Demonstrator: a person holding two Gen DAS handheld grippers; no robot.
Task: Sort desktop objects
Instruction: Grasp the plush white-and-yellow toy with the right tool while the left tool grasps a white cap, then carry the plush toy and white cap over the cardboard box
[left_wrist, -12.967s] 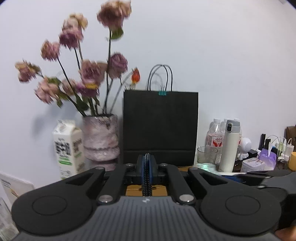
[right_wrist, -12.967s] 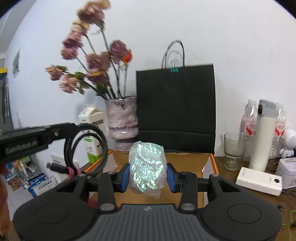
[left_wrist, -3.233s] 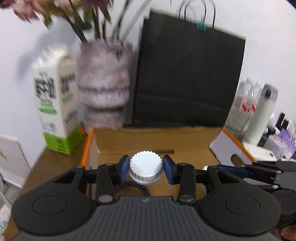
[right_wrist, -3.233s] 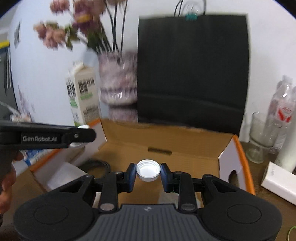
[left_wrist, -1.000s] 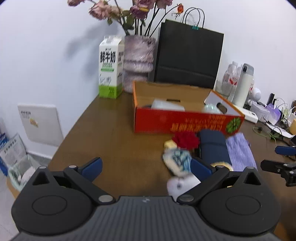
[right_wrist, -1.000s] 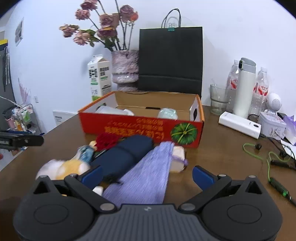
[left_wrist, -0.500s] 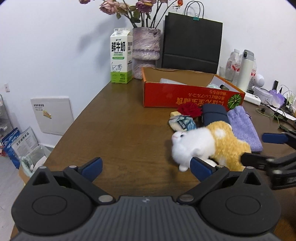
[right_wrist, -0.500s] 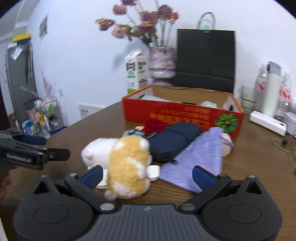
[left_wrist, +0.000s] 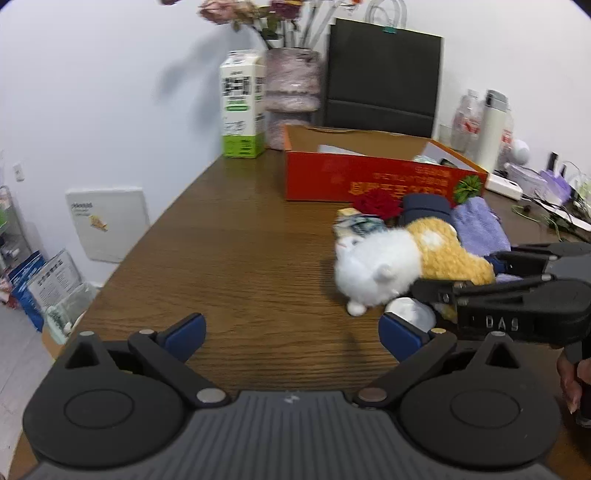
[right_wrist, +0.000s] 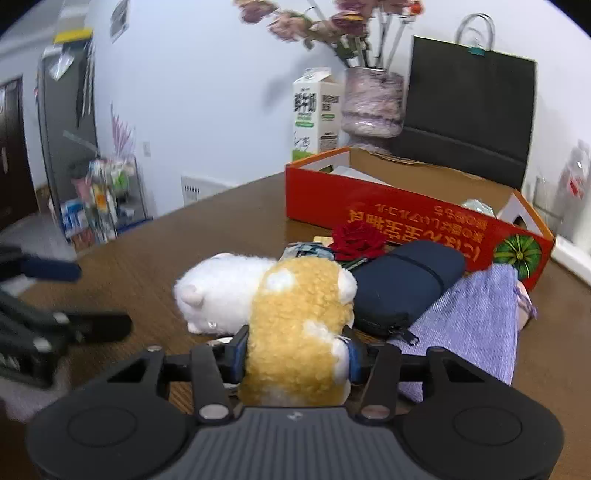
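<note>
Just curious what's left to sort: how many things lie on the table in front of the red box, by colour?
White and yellow plush toy: 1
Red rose: 1
Navy case: 1
Purple pouch: 1
Pale printed packet: 1
Round white thing: 1
Total: 6 in plain view; more may be hidden beneath.

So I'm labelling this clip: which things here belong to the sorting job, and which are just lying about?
Part of the job:
- plush toy, pressed between the right claw, whose jaws have just been closing
- navy case
- purple pouch
- red rose
- red box
- left claw, open

Lying about:
- milk carton
- vase
- black bag
</note>
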